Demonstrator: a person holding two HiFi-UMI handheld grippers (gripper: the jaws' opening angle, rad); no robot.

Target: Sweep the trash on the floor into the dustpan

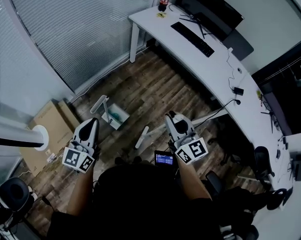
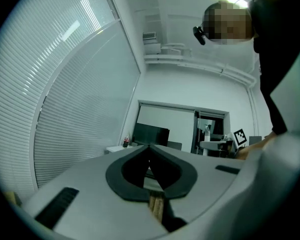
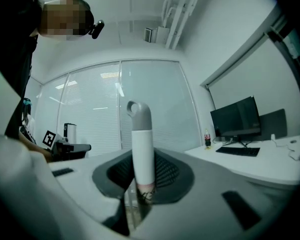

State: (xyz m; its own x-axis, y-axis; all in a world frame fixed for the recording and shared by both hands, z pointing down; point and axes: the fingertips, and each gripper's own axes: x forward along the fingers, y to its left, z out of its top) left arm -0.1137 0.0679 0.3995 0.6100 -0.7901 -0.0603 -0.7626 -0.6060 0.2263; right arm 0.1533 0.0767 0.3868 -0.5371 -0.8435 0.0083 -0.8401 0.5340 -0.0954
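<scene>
Sweeping looks not yet under way. The dark wooden plank floor (image 1: 140,84) shows no litter I can make out from the head view. The white plastic dustpan with an upright handle (image 1: 114,116) stands on that floor, ahead of the person and just beyond the left gripper (image 1: 93,122). Something teal shows inside it, either part of the pan or rubbish. The left gripper's jaws are closed with nothing between them, so the dustpan is unheld. The right gripper (image 1: 171,119) has its jaws clamped on a white broom handle with a grey looped cap (image 3: 142,144), which rises upright past them. A short white bar (image 1: 141,137) low between the grippers may be the same broom's lower part. My reading: the broom is in hand, while the gathering and all the sweeping into the pan remain.

Around the working patch, the long white curved counter (image 1: 215,79) bounds it on the right and carries a black monitor (image 1: 210,6), a black keyboard (image 1: 193,39) and a dark drink bottle (image 1: 164,1). A brown cardboard box (image 1: 50,126) crowds the left, near the dustpan. A black office chair (image 1: 12,196) sits behind.
</scene>
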